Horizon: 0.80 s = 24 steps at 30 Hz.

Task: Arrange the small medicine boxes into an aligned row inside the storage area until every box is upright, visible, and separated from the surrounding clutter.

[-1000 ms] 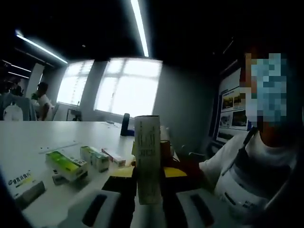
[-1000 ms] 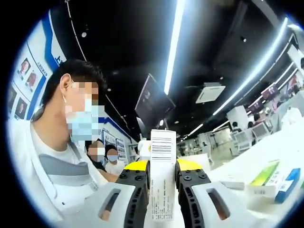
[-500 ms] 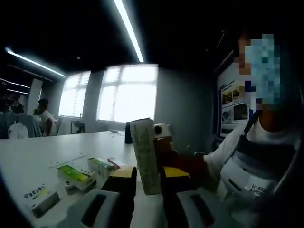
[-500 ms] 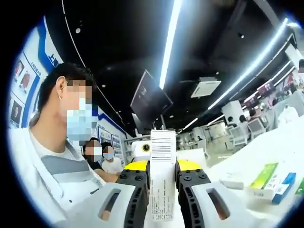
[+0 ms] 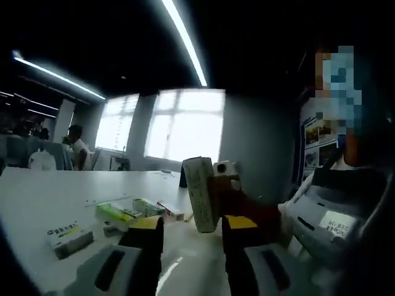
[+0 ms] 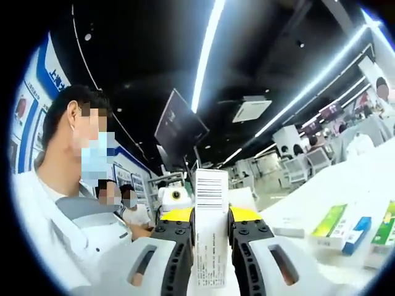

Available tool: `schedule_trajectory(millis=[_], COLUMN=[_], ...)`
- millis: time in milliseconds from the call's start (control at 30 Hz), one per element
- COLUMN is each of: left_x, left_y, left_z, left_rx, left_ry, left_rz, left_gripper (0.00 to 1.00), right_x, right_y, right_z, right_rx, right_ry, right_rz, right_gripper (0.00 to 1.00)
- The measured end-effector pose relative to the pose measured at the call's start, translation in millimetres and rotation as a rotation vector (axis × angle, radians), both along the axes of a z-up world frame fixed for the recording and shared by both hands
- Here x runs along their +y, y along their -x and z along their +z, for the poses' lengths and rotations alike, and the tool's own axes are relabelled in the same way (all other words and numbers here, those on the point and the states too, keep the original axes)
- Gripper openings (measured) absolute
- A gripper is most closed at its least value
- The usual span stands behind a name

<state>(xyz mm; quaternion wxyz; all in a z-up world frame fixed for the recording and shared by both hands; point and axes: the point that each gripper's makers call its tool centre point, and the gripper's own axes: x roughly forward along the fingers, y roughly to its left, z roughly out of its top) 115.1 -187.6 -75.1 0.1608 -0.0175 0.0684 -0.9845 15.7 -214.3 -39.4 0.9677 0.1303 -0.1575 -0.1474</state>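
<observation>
Right gripper (image 6: 212, 223) is clamped on a white medicine box (image 6: 211, 231), upright between its jaws. Left gripper (image 5: 189, 229) stands parted, empty. Table (image 5: 37, 197) bears loose boxes (image 5: 120, 213). Light, crushable card, I judge; grip the broad faces.

1. We read a black barcode, its digits too small to make out, on the tall white printed medicine box (image 6: 211, 231).
2. We see blue characters on the white wall panel (image 6: 52, 77), illegible.
3. Print on the small white box (image 5: 69, 238) on the desk is blurred.
</observation>
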Motion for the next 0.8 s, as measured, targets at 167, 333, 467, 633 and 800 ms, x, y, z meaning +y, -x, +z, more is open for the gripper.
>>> schedule_trajectory(millis=[167,333,467,633,800], left_x=[-6.9,-7.1,-6.7,-15.1,-14.7], left_y=[-14.0,-22.1,-27.5,-42.9,-53.8], left_z=[-14.9,-16.2,-18.8,-17.8,-14.1], left_rx=[-0.105,-0.172,-0.177,-0.182,-0.156], left_ry=[0.103,0.198,0.208,0.216,0.181], left_rz=[0.106,0.169,0.186,0.252,0.279], left_gripper=[0.45,0.5,0.54,0.6,0.76], right_x=[-9.2,-17.3,-18.9,-22.2,-16.5], right_y=[-4.6,-7.4,-8.6,-5.8,-11.0], right_z=[-20.0,-43.5,-53.0,-56.9,-53.2], right_rx=[0.09,0.185,0.234,0.234,0.218], right_ry=[-0.11,-0.244,-0.275,-0.332,-0.375], right_rz=[-0.043,-0.076,-0.086,-0.089,-0.059], right_gripper=[0.19,0.19,0.19,0.19,0.19])
